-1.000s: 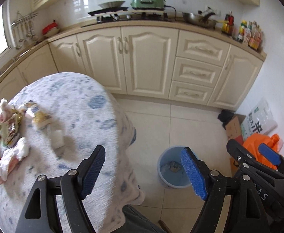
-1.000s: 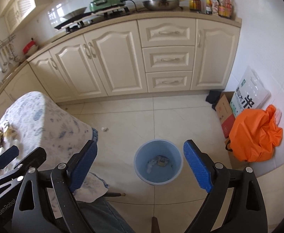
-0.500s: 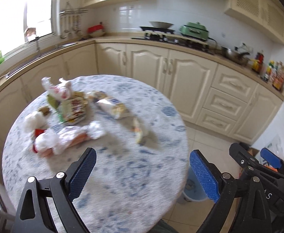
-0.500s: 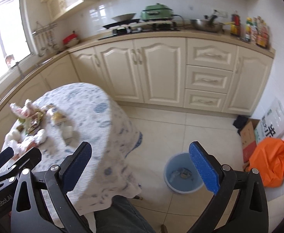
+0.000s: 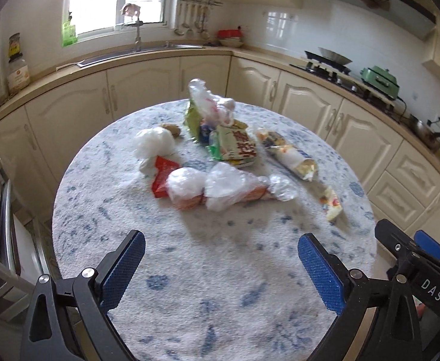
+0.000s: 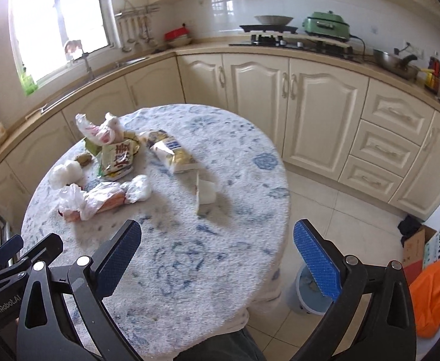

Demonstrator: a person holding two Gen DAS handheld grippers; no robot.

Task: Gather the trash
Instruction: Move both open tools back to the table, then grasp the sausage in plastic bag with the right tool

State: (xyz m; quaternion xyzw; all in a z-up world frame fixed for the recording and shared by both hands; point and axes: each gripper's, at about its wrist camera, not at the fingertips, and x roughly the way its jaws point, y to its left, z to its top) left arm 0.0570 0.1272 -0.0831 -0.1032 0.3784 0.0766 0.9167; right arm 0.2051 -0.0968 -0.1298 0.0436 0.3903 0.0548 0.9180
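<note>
Both tongs, left (image 5: 220, 266) and right (image 6: 217, 252), hang released over the counter (image 5: 220, 300); the left's jaws have just been opening, nothing between. Next judged: grasp the near plastic bag (image 5: 229, 188), carry to the bin (image 6: 305, 296).

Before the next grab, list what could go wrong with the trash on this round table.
1. The small white wrapper lies alone toward the table's edge; a clumsy pinch may knock it to the floor.
2. The crumpled clear plastic bags overlap an orange packet, so one grab may drag several pieces.
3. The blue bin sits on the floor, half hidden behind the tablecloth; a drop may miss.
</note>
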